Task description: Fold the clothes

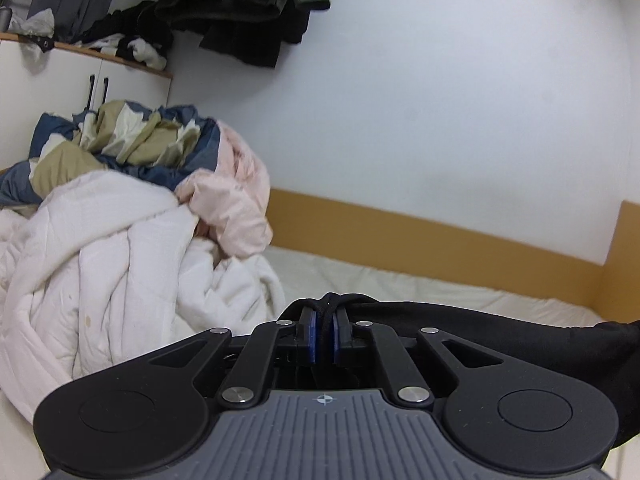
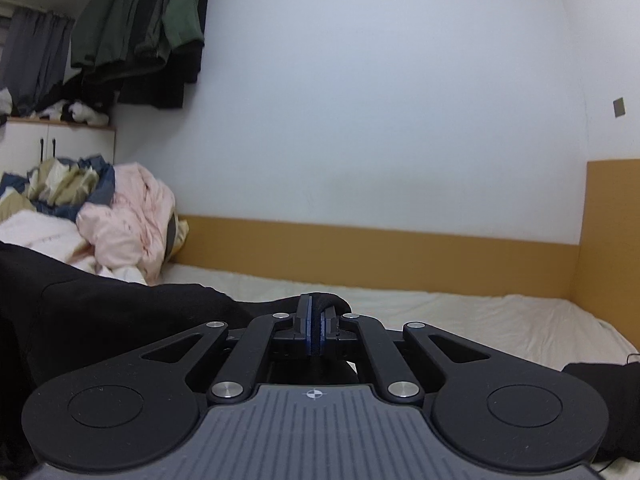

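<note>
Pinching a black garment (image 1: 500, 324) at one edge, the left gripper (image 1: 324, 320) has its fingers nearly closed on a bunched fold; the right gripper (image 2: 316, 320) is clamped fully on the opposite edge. Between them the cloth runs sideways, its long axis spanning hand to hand, just above the bed (image 2: 460, 316). Neither hand looks nearer the mattress. Left of the garment sits a heap of bedding (image 1: 120, 240).
</note>
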Demonstrator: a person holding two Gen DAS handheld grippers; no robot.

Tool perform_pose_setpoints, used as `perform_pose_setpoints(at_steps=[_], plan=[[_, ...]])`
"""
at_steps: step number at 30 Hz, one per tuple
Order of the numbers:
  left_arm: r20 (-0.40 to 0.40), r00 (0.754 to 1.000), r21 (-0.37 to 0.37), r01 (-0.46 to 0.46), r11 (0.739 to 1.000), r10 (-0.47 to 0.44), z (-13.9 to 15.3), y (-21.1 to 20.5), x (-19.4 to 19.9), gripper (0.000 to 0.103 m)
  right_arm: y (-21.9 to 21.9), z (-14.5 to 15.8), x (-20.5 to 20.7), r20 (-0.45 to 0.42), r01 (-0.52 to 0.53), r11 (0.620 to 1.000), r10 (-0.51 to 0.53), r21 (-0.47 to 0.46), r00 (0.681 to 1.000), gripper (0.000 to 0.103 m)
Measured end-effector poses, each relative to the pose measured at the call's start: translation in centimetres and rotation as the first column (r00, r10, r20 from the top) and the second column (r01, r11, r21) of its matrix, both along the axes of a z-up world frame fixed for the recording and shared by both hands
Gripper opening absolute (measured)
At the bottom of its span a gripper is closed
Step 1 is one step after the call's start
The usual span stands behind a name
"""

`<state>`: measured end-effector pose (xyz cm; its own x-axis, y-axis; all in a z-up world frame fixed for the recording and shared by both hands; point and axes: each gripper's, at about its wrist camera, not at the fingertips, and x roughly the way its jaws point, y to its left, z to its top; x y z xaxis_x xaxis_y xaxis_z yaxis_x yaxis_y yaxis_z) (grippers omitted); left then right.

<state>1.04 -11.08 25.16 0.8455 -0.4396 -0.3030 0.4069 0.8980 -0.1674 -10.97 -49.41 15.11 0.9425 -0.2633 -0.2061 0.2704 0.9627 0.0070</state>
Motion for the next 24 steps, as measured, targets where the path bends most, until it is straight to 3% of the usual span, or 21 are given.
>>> perform_pose_setpoints(at_steps=[6, 12, 15, 18, 20, 22, 24], plan=[[-0.062, 0.998, 0.094, 0.014, 0.996, -0.008, -5.2, -3.2, 3.2, 0.008, -3.8, -4.4, 2.2, -0.089, 0.013, 0.999, -0.008, 0.052, 0.996, 0.004], [-0.159, 0.985, 0.153, -0.043, 0.987, 0.067, -9.5, -5.5, 6.7, 0.013, -4.6, -7.8, 4.3, -0.166, -0.072, 0.992, 0.089, 0.106, 0.982, 0.004], [-0.199, 0.974, 0.202, -0.065, 0.977, 0.106, -11.6, -5.8, 8.1, 0.025, -4.9, -9.4, 5.6, -0.164, -0.091, 0.979, 0.122, 0.183, 0.979, 0.004], [-0.212, 0.967, 0.234, -0.087, 0.968, 0.138, -12.8, -5.6, 8.7, 0.048, -4.8, -11.3, 8.0, -0.187, -0.096, 0.957, 0.151, 0.272, 0.971, 0.008], [-0.227, 0.955, 0.236, -0.136, 0.962, 0.191, -13.1, -5.2, 9.0, 0.083, -5.0, -12.4, 8.6, -0.212, -0.113, 0.945, 0.184, 0.305, 0.96, 0.016], [-0.235, 0.95, 0.22, -0.155, 0.963, 0.206, -13.0, -4.7, 8.9, 0.082, -5.3, -13.0, 8.3, -0.22, -0.142, 0.939, 0.218, 0.313, 0.951, 0.051], [-0.233, 0.954, 0.205, -0.139, 0.969, 0.186, -12.7, -4.7, 8.4, 0.082, -5.7, -12.9, 7.3, -0.19, -0.123, 0.934, 0.195, 0.335, 0.962, 0.067]])
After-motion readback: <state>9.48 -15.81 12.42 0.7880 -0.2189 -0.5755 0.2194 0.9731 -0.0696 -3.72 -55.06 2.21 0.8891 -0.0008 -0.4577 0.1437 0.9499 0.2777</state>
